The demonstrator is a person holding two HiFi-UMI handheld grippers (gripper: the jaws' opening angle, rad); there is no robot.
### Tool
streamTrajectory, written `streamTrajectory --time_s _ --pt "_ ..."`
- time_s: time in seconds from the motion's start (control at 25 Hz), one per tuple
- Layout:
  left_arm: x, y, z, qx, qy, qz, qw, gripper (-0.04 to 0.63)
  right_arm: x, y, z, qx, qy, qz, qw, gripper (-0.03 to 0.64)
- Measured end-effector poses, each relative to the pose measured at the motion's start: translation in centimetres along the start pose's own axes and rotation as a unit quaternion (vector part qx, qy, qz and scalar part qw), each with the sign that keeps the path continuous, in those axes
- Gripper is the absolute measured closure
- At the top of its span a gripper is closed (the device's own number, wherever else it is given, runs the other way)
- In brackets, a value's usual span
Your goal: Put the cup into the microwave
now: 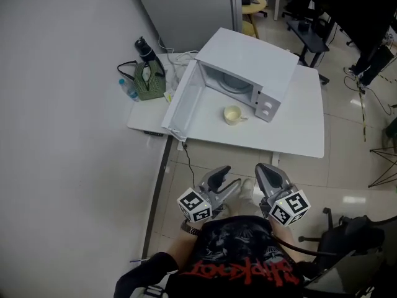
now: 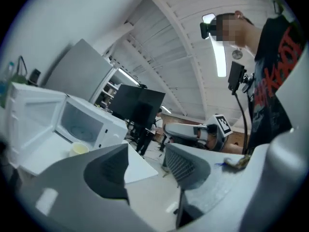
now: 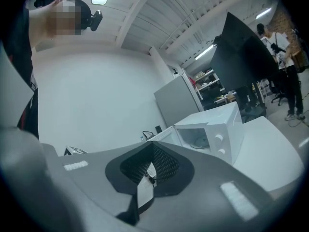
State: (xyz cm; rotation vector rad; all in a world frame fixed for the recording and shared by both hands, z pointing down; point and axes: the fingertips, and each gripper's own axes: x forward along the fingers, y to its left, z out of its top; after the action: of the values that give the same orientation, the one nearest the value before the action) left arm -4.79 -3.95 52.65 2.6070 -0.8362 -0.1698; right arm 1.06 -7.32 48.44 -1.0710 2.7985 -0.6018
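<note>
A pale yellow cup (image 1: 232, 114) stands on the white table (image 1: 298, 129), just in front of the white microwave (image 1: 248, 67). The microwave's door (image 1: 183, 104) is swung wide open to the left, and the glass turntable shows inside. Both grippers hang close to the person's body, short of the table's near edge. The left gripper (image 1: 224, 176) is open with nothing between its jaws; in its own view the cup (image 2: 78, 150) and the microwave (image 2: 82, 124) lie far ahead. The right gripper (image 1: 267, 171) is shut and empty. Its view shows the microwave (image 3: 212, 129) but not the cup.
A green bag (image 1: 149, 82), a black bottle (image 1: 144, 48) and a small water bottle (image 1: 129, 89) sit at the table's far left corner. A grey cabinet (image 1: 180, 5) stands behind. A cable (image 1: 186, 157) hangs off the near edge. A black chair (image 1: 347, 234) is at the right.
</note>
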Motion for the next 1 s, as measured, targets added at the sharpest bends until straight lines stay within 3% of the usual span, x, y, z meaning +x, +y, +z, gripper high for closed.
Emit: streamTrajectory --time_s 0.04,0.12,0.24,0.28,0.48,0.64,0.76,0.88,1.0 --pt "1.5 0.3 0.0 0.002 0.006 -0.015 0.9999 0.359 0.6 -1.3 0.7 0.0 0.0 0.004 1.0 0.617" --pt "4.0 1.0 0.0 0.021 0.031 -0.027 0.9989 0.301 1.9 -3.4 1.9 -0.001 0.001 0.014 1.0 0.617" --pt "6.4 3.2 1.7 0.05 0.028 -0.002 0.9983 0.15 4.1 -6.1 3.4 -0.007 0.005 0.031 0.999 0.617" --pt "7.0 4.2 2.3 0.057 0.025 0.014 0.998 0.13 4.8 -6.7 3.8 -0.009 0.008 0.036 0.999 0.617" --pt "8.1 10.1 2.4 0.078 0.05 0.086 0.9921 0.118 7.6 -10.0 4.4 0.004 0.023 0.036 0.999 0.617" --pt "8.4 16.2 1.5 0.04 0.056 0.12 0.9904 0.118 10.4 -12.4 4.7 0.005 0.037 0.027 0.999 0.617" --pt "9.1 20.8 -1.2 0.039 0.101 0.131 0.9855 0.118 12.4 -13.6 6.8 -0.01 0.033 0.014 0.999 0.617" --pt "9.5 25.2 -5.6 0.051 0.17 0.133 0.9751 0.118 13.7 -14.1 8.9 -0.031 0.03 0.002 0.999 0.617" --pt "10.0 29.6 -9.9 0.017 0.199 0.145 0.9689 0.118 14.4 -14.7 9.6 -0.047 0.04 -0.013 0.998 0.617"
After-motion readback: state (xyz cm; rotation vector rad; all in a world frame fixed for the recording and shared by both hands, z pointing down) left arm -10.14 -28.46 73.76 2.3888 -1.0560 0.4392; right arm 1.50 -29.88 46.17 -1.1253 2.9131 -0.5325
